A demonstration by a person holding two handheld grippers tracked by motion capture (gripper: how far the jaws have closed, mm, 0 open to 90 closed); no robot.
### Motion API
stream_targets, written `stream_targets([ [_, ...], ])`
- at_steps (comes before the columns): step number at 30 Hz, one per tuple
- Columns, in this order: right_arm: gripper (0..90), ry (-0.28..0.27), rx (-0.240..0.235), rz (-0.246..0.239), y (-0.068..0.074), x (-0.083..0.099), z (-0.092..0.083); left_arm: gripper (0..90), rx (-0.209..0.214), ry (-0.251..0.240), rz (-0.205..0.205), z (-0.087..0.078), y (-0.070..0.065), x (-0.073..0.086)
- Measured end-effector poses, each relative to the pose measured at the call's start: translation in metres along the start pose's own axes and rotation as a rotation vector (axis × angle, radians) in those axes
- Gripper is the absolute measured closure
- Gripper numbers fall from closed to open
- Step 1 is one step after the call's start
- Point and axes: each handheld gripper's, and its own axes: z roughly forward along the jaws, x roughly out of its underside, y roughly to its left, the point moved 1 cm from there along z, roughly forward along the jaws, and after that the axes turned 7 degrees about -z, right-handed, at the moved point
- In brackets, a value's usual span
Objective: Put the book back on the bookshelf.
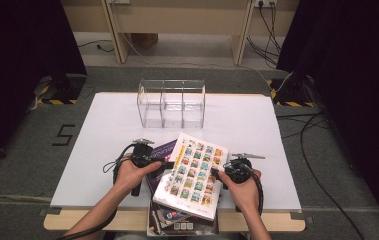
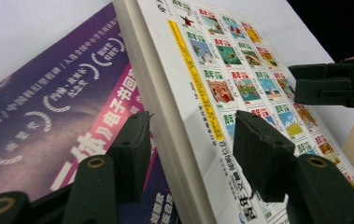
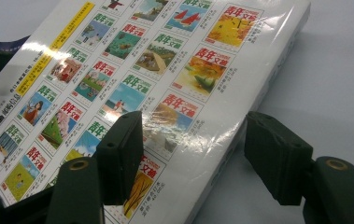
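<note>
Covering purple book [image 1: 163, 150]: white book [image 1: 193, 172], mostly.

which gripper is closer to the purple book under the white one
Left. The left gripper sits right over the purple book, one jaw above its cover. The right gripper straddles the white book's opposite edge, away from it.

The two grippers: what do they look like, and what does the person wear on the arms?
Left gripper and right gripper are black, each with two blocky jaws with brass-coloured rivets, a grey plate on top and a black cable trailing off. Forearms are bare, no sleeves.
</note>
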Motion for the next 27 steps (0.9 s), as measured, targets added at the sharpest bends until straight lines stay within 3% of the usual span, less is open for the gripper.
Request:
stream_targets([
  [5,37.0,0.008,-0.003,0.025,0.000,0.000,0.001,49.1,0.006,0.011,-0.007,0.006,-0.003,-0.001],
  [11,36.4,0.000,0.002,0.031,0.000,0.000,0.002,54.8,-0.017,0.002,-0.018,0.005,-0.005,-0.003],
  [13,36.3,0.001,0.002,0.045,0.001,0.000,0.003,59.5,0.019,-0.025,-0.048,0.000,-0.006,-0.006],
  [15,36.2,-0.003,0.000,0.047,0.000,0.001,0.003,64.0,0.147,-0.080,-0.130,-0.007,-0.009,-0.011],
  [16,36.3,-0.004,-0.001,0.049,0.000,0.001,0.003,65.4,0.187,-0.083,-0.158,-0.009,-0.012,-0.014],
  [18,36.2,-0.004,0.000,0.050,0.000,0.001,0.003,62.5,0.145,-0.061,-0.115,-0.004,-0.018,-0.016],
  [19,36.3,-0.004,0.000,0.056,0.000,0.001,0.003,61.0,0.131,-0.054,-0.115,0.000,-0.019,-0.015],
  [22,36.3,-0.007,-0.007,0.060,-0.001,0.002,0.003,58.9,0.142,-0.040,-0.151,0.010,-0.016,-0.013],
  [25,36.1,-0.005,-0.010,0.062,-0.001,0.002,0.003,58.4,0.145,0.014,-0.195,0.023,-0.013,-0.008],
  [26,36.1,-0.003,-0.012,0.061,-0.002,0.001,0.003,60.7,0.136,0.021,-0.198,0.026,-0.011,-0.007],
  [27,36.1,-0.004,-0.013,0.059,-0.002,0.002,0.003,72.1,0.115,0.025,-0.208,0.029,-0.008,-0.006],
])
